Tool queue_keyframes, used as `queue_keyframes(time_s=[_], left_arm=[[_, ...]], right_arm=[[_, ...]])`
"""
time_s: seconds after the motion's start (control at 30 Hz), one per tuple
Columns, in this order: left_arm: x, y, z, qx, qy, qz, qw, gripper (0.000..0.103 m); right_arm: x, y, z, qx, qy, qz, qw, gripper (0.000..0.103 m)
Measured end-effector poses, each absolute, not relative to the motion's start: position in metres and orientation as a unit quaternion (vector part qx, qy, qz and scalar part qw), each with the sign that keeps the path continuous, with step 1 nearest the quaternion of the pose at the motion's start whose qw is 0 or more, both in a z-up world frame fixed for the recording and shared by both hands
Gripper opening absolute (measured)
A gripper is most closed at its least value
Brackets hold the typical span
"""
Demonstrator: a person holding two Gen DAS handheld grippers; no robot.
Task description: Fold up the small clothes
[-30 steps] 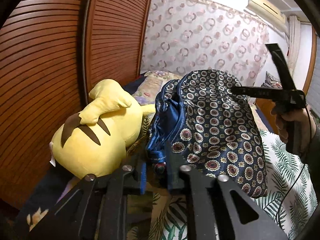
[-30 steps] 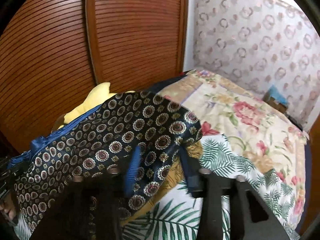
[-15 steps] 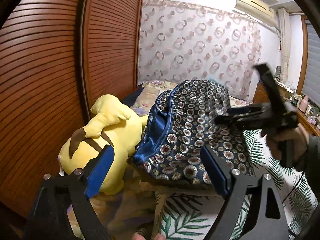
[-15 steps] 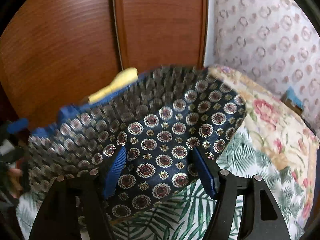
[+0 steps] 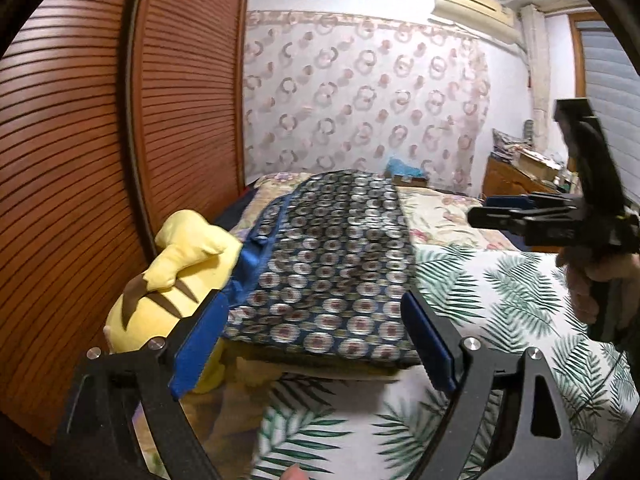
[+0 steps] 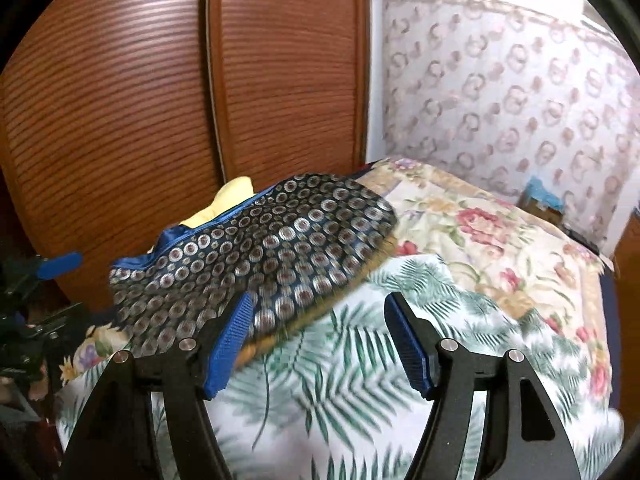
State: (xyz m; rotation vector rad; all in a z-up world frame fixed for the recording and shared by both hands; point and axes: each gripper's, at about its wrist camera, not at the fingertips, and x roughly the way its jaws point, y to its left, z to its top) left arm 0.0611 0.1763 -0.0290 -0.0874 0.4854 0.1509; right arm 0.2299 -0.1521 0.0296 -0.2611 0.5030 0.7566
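Note:
A small navy garment (image 5: 332, 264) with a round medallion print and a blue band lies folded on the bed, partly against a yellow plush toy (image 5: 168, 280). It also shows in the right wrist view (image 6: 264, 256). My left gripper (image 5: 316, 340) is open and empty just in front of the garment's near edge. My right gripper (image 6: 316, 340) is open and empty, its left finger beside the garment's near corner. The right gripper also shows in the left wrist view (image 5: 504, 210), raised above the bed at the right.
The bed has a fern-print sheet (image 6: 360, 380) and a floral quilt (image 6: 480, 232) behind it. A slatted wooden wardrobe (image 5: 80, 140) runs along the left. A curtain (image 5: 360, 96) hangs at the back, a wooden dresser (image 5: 516, 176) stands at the right.
Both grippers opened and let go of the garment, which dropped flat onto the bed. Both grippers drew back from it, and the right one moved right.

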Motion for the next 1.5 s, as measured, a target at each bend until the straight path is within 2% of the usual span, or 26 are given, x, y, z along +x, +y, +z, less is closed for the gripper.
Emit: queue_keyframes(time_s=[0.2, 0.67, 1.03, 1.5], left_arm=[[0.059, 0.137, -0.023, -0.029, 0.239, 0.039, 0.970, 0.088], [0.054, 0.049, -0.024, -0.008, 0.250, -0.027, 0.968, 0.088], [0.060, 0.007, 0.009, 0.006, 0.222, -0.052, 0.974, 0.088], [0.056, 0.006, 0.029, 0.000, 0.204, -0.045, 0.978, 0.088]], right_arm=[[0.179, -0.203, 0.017, -0.098, 0.233, 0.318, 0.914, 0.083], [0.087, -0.290, 0.012, -0.031, 0.203, 0.198, 0.959, 0.084], [0.064, -0.282, 0.001, 0.012, 0.167, 0.139, 0.976, 0.084], [0.047, -0.251, -0.019, 0.011, 0.138, 0.118, 0.983, 0.084]])
